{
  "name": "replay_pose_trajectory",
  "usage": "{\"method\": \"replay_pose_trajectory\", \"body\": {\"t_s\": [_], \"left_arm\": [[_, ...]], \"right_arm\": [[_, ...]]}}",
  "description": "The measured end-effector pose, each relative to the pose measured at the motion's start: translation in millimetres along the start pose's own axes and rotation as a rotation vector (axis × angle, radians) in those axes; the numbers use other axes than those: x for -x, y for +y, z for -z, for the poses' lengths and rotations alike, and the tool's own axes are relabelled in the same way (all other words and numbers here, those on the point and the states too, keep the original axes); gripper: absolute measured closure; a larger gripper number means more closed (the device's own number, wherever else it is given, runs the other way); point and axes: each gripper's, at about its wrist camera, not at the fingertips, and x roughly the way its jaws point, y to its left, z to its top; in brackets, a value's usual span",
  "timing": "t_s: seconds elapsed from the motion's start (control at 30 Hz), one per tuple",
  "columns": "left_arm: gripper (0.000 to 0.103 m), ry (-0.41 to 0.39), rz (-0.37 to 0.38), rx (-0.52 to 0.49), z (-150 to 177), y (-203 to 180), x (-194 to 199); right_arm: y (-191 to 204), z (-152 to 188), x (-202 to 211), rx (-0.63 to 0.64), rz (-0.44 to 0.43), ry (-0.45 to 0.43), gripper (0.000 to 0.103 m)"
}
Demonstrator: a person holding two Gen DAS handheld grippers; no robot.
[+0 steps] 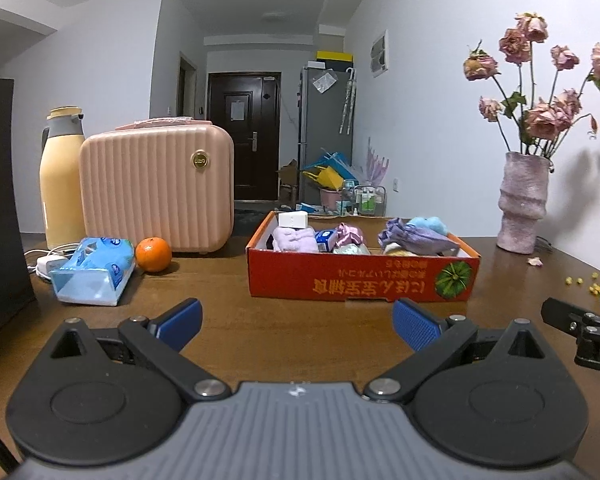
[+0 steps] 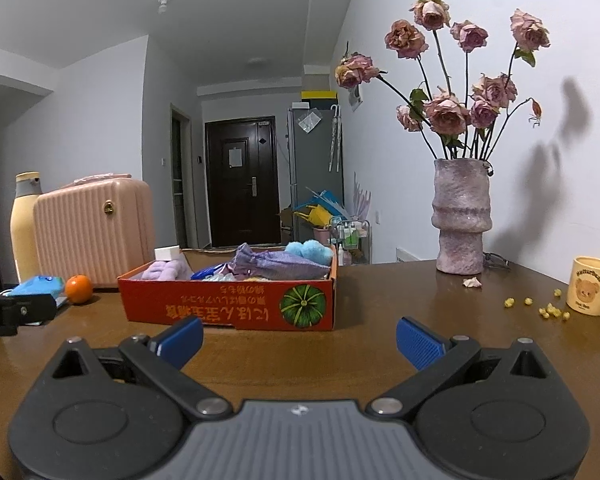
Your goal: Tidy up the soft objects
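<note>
My left gripper [image 1: 296, 322] is spread wide, nothing between the pads, low over the table [image 1: 292, 336]. Right gripper [image 2: 300, 340] same: fingers apart, empty, just beside the left one. Past both sits the red box [image 1: 360, 276], near the grippers but not touching. Inside it: lilac towel [image 1: 294, 239], purple cloth [image 1: 418, 234], blue plush [image 1: 428, 224] at the back, white block [image 1: 293, 219] on the far-left rim. Left of the box: tissue pack [image 1: 94, 272], orange [image 1: 153, 254], pink case [image 1: 156, 188], thermos [image 1: 60, 180] behind. Right: vase [image 2: 462, 220] with dried roses, mug [image 2: 592, 285].
</note>
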Motion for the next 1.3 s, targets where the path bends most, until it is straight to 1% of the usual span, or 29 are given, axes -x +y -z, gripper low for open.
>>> {"method": "replay_pose_trajectory", "body": {"t_s": [0.2, 0.43, 0.63, 0.93, 1.3], "left_arm": [[0.0, -0.006, 0.012, -0.005, 6.3, 1.8, 35.6], [0.0, -0.05, 0.043, -0.009, 18.4, 5.8, 85.7], [0.0, -0.057, 0.053, -0.012, 26.9, 9.4, 114.0], [0.0, -0.072, 0.073, -0.043, 31.6, 6.5, 143.3], [0.0, -0.096, 0.088, -0.058, 32.7, 2.2, 158.8]], "right_arm": [[4.0, 6.9, 36.5, 0.026, -0.001, -0.017, 0.0], [4.7, 9.3, 77.3, 0.023, -0.023, -0.003, 0.0], [9.9, 7.1, 109.3, 0.036, -0.024, -0.006, 0.0], [14.4, 0.5, 145.9, 0.056, -0.036, -0.035, 0.0], [14.7, 0.1, 166.5, 0.064, -0.03, -0.055, 0.0]]}}
